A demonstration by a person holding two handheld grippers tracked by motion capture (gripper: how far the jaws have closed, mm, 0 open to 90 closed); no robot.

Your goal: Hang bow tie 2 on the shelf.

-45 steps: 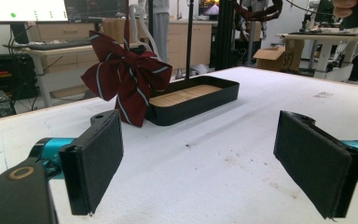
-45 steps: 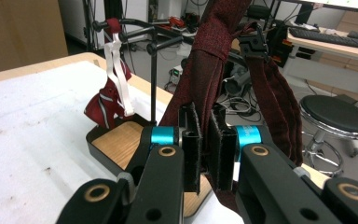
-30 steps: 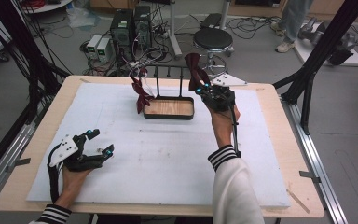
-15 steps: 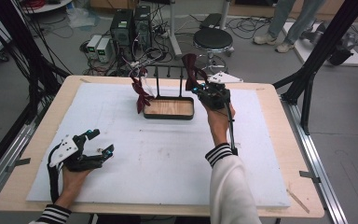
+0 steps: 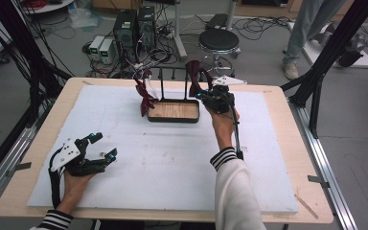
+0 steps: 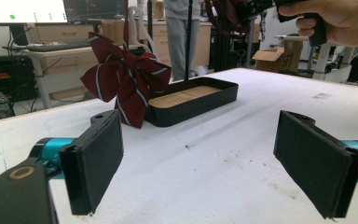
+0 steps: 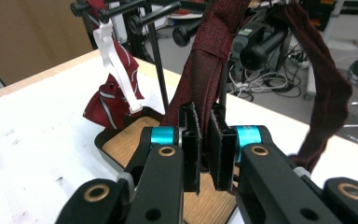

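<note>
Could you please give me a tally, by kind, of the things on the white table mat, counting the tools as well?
Dark red ties: 2, a striped bow tie and a plain necktie.
Stands with a tray base: 1.
Tools: 2, the left tool and the right tool.
Total: 5.

We see a matt woven dark red necktie [image 7: 205, 70], a wood-floored black tray [image 5: 173, 111], a rough white foam board [image 5: 172, 158]
</note>
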